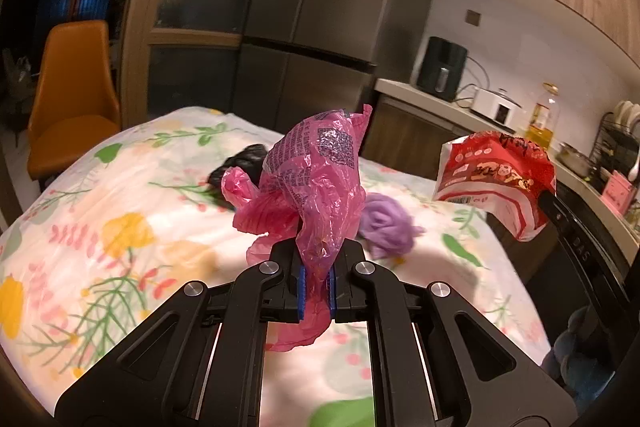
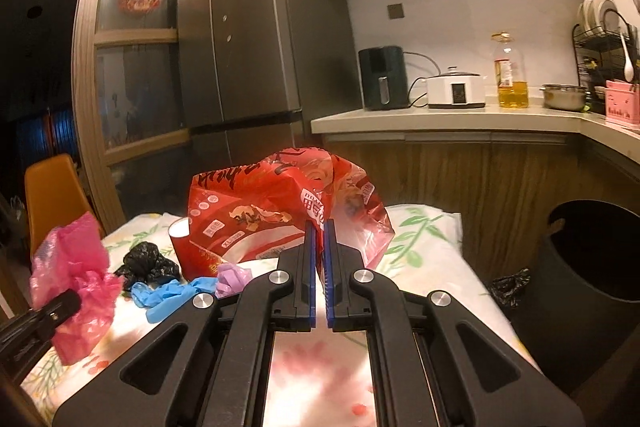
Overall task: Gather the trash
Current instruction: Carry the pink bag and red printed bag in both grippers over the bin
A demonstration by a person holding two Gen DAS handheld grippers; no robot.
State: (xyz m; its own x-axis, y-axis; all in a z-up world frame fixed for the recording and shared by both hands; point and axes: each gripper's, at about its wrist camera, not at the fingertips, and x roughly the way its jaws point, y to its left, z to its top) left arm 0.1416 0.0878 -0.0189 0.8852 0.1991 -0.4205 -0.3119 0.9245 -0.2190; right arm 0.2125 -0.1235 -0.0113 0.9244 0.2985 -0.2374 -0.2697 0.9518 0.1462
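My left gripper (image 1: 317,267) is shut on a crumpled pink plastic bag (image 1: 316,179) and holds it above the floral tablecloth (image 1: 120,247). It also shows at the left of the right wrist view (image 2: 72,275). My right gripper (image 2: 319,247) is shut on a red snack wrapper (image 2: 264,211), held above the table; the wrapper also shows in the left wrist view (image 1: 496,179). On the cloth lie a black bag (image 2: 146,263), a blue glove (image 2: 168,295) and a purple wad (image 2: 230,277). A dark trash bin (image 2: 584,267) stands on the floor at the right.
A fridge (image 2: 256,39) and a glass-door cabinet (image 2: 132,67) stand behind the table. An orange chair (image 1: 72,99) is at the left. The kitchen counter (image 2: 460,117) holds an air fryer, cooker, oil bottle and pot. A black scrap (image 2: 510,287) lies by the bin.
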